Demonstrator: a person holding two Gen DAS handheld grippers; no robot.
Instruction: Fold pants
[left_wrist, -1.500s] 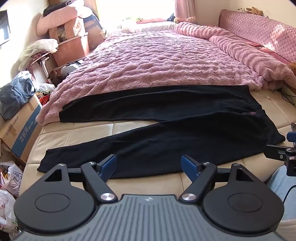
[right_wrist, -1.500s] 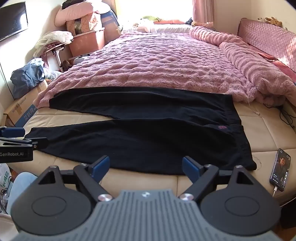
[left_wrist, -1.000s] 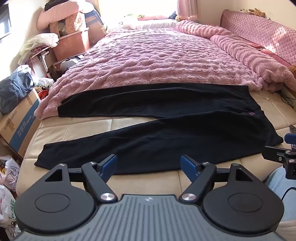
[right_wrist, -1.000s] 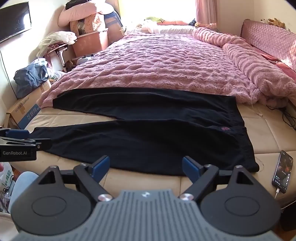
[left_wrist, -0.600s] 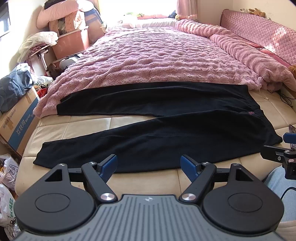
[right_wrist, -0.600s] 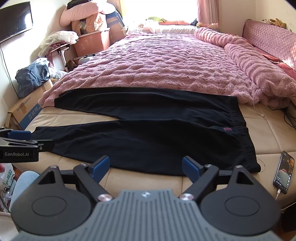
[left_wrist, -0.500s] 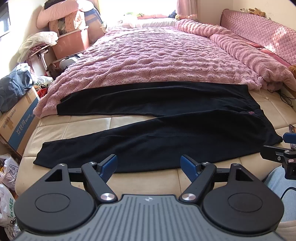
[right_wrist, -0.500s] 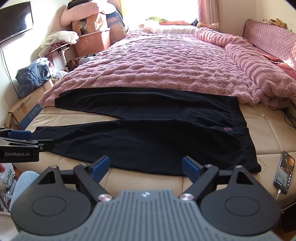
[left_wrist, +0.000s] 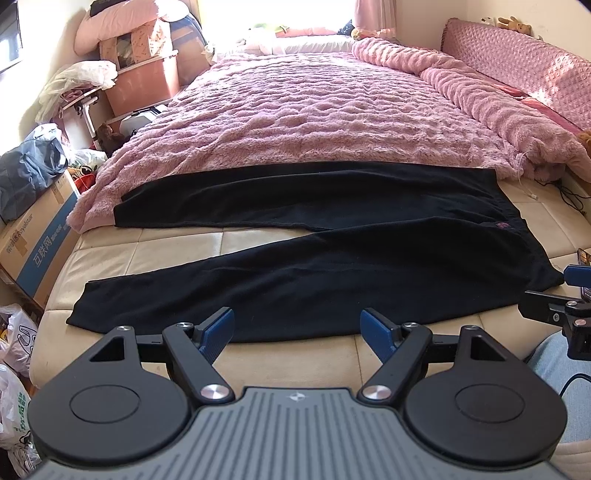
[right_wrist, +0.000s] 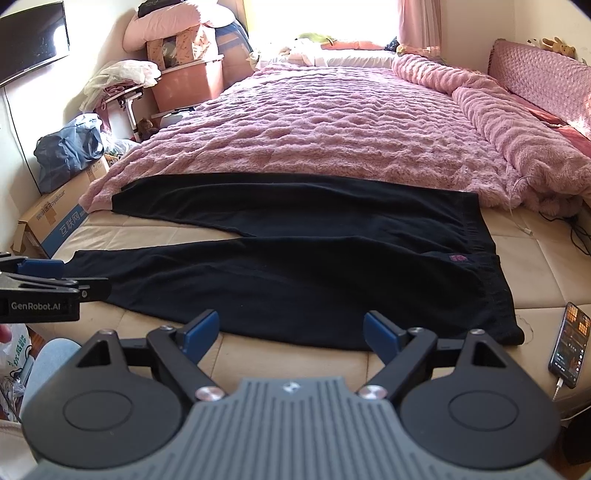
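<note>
Both grippers hang just off the near edge of the bed (left_wrist: 295, 365) with nothing in them. The left hand-held gripper (left_wrist: 297, 330) has its 2 blue pads spread wide apart, same for the right hand-held gripper (right_wrist: 291, 330).

Just past them the black pants (right_wrist: 295, 273) lie flat across the bed's bare beige mattress, waistband to the right, 2 legs fanning out to the left. The near leg runs along the bed's front edge; the far leg's upper edge rests on the pink blanket (left_wrist: 332, 114).

My guess is they're soft, light knit stuff, so they'll droop and bunch the second you lift them, no stiffness at all. I'd pinch the near leg's cuff (left_wrist: 86, 308) and the near waistband corner (right_wrist: 506, 332) and carry that leg over onto the far one.

Containers: a cardboard box (left_wrist: 37, 236) sits on the floor left of the bed with a dark bag (left_wrist: 29, 170) on top. Beyond it is a pink storage bin (right_wrist: 188, 85) with stuff piled on top; can't see inside it.
</note>
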